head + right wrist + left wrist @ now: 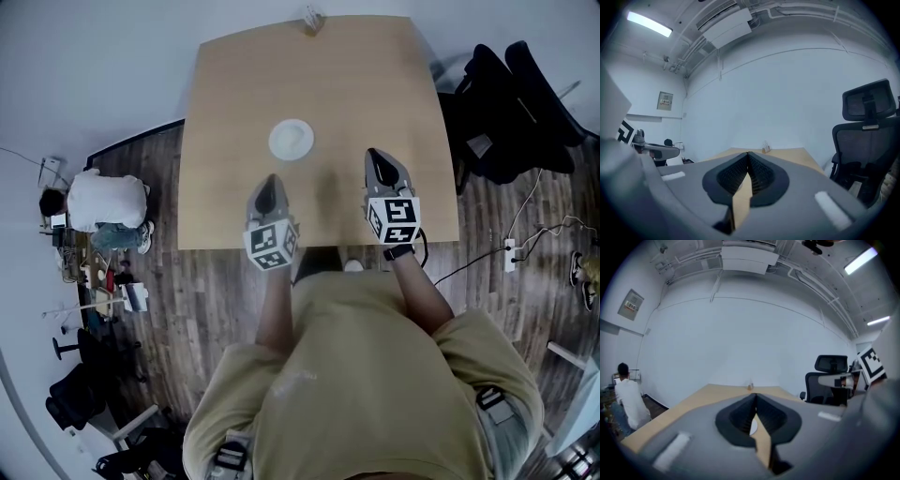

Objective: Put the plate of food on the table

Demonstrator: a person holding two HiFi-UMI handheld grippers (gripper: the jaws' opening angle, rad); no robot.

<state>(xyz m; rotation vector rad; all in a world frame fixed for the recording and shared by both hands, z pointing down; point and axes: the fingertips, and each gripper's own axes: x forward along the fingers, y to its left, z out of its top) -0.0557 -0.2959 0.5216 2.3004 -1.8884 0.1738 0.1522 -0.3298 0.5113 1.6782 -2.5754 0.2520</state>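
Note:
A white plate (292, 140) rests on the wooden table (234, 94), near its middle. My left gripper (270, 182) hovers over the table's near part, just short of the plate and slightly left of it, its jaws shut with nothing in them. A sliver of the plate (753, 426) shows between those jaws in the left gripper view. To the right, my right gripper (374, 156) is level with the plate and apart from it, also shut and empty. What lies on the plate is too small to tell.
A small holder (311, 19) stands at the table's far edge. Black office chairs (511, 103) crowd the table's right side. A person in a white shirt (98, 202) sits at left, off the table. Cables (525, 239) trail over the wooden floor at right.

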